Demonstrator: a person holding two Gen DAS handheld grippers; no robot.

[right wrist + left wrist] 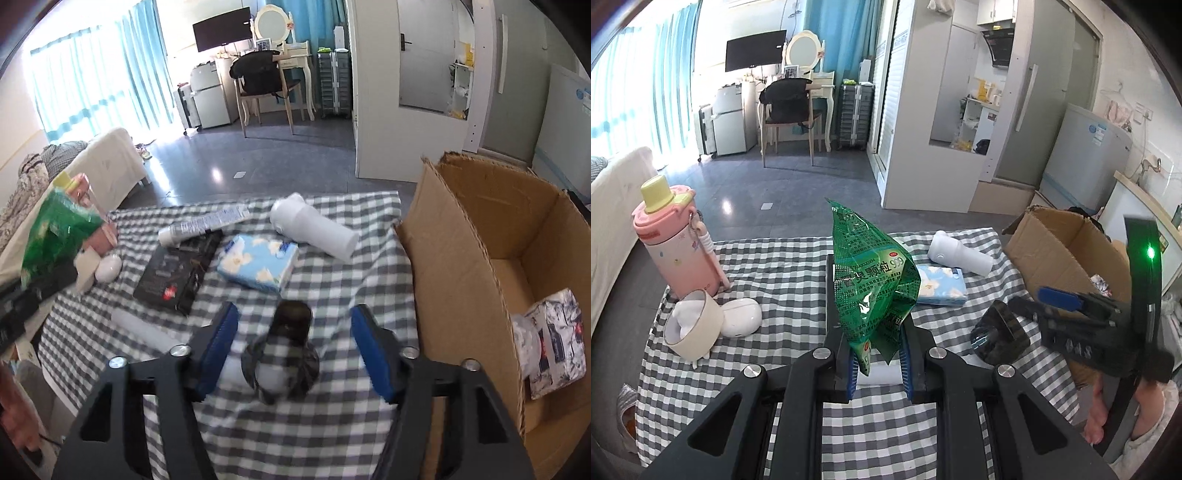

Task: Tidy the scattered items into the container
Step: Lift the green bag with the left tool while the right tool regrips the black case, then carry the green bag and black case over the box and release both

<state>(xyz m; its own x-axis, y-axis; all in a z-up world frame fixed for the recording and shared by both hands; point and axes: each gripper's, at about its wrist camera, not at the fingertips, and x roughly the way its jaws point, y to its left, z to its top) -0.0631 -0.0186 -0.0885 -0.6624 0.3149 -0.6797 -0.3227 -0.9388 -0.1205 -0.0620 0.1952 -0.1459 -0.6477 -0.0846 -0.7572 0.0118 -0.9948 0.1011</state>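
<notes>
Between the wide-open fingers of the right gripper [291,343] lies a dark bottle [286,354] on the checked cloth [258,424], not yet gripped, close to the cardboard box [454,280] at the table's right edge. That box holds one patterned pack [554,343], so most of the tidying is left: tissue pack [258,264], white cylinder [314,229], black box [177,273], tube [203,225], pink flask [676,240]. Lifted above mid-table, the left gripper [879,365] is clamped on a green bag [875,284].
</notes>
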